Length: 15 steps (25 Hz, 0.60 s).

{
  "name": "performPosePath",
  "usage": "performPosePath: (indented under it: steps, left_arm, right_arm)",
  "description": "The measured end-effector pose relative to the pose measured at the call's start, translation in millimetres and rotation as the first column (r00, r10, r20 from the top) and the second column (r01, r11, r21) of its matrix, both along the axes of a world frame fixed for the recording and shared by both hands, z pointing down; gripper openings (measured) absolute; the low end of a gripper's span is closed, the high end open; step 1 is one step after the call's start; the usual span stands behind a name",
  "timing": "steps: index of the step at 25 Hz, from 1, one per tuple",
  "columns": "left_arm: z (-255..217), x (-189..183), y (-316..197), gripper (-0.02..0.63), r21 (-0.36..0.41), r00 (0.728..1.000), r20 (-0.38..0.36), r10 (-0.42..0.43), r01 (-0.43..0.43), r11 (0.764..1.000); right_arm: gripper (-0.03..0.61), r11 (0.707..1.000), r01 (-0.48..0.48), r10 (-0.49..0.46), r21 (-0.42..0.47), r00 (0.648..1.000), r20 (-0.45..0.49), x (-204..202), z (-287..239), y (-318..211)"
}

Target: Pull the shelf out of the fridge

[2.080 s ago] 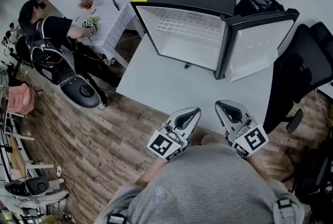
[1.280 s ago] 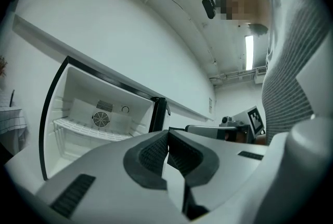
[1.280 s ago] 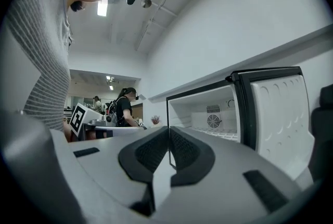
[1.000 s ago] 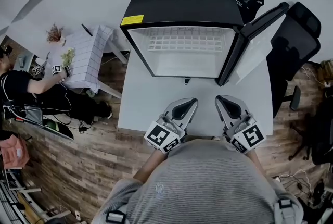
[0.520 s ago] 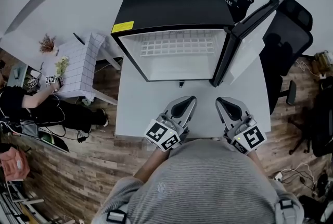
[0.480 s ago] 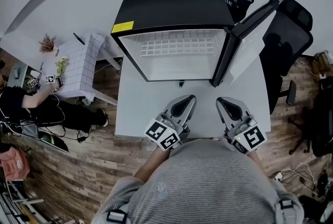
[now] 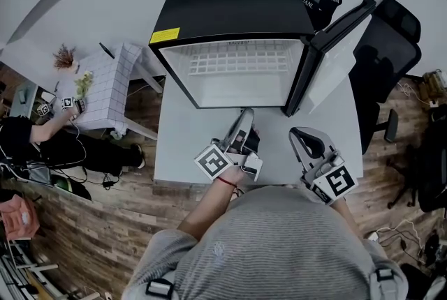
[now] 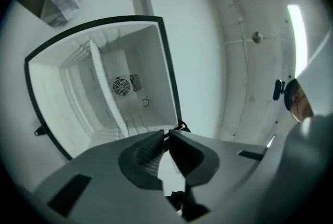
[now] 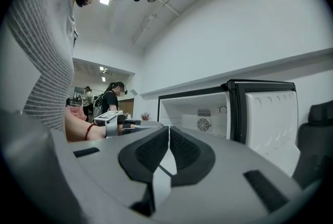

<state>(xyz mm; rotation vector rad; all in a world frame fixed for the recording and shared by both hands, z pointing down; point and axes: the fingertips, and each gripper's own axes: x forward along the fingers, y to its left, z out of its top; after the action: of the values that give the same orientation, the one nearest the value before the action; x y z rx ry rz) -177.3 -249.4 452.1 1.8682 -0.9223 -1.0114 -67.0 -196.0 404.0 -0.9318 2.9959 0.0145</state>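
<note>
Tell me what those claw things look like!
Both are grey claws, the left gripper and right gripper, with black ridged pads. Each carries a white cube with black square markings. The person wears a grey striped top and a red wristband.

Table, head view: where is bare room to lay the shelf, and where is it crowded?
Bare: the left front of the table, bordered by the fridge, the near edge and the left gripper; a narrower strip between it and the right gripper. Crowded: right side, beneath the open door.
</note>
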Motion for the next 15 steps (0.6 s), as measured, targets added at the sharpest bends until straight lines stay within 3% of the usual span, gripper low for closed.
performPosePath:
  steps: [3, 5, 12, 15]
  left_arm:
    - [7.0, -6.0, -17.6, 0.037, -0.074, 0.985, -0.171, -0.011, -0.002, 0.997]
    - [14.6, -11.2, -28.6, 0.078, -0.107, 0.975, -0.221, -0.031, 0.007, 0.994]
    - [43.7, -32.2, -60.8, 0.122, -0.140, 0.980, -0.172, -0.105, 0.081, 0.987]
    - [45.5, -36.3, -73.0, 0.130, -0.157, 0.970, -0.207, -0.125, 0.094, 0.983]
  right_arm:
    - [0.014, 1.000, -0.001, 0.001, 0.009, 1.000, 0.001, -1.2, -2.8, -4.8]
    - [0.014, 1.000, -0.016, 0.016, 0.020, 1.000, 0.004, -0.2, -4.8, -7.5]
    - [0.014, 1.000, 0.010, -0.010, -0.006, 1.000, 0.012, -3.2, -0.3, 3.8]
    - [0.014, 1.000, 0.010, -0.010, -0.010, 1.000, 0.018, -2.9, 0.1, 5.6]
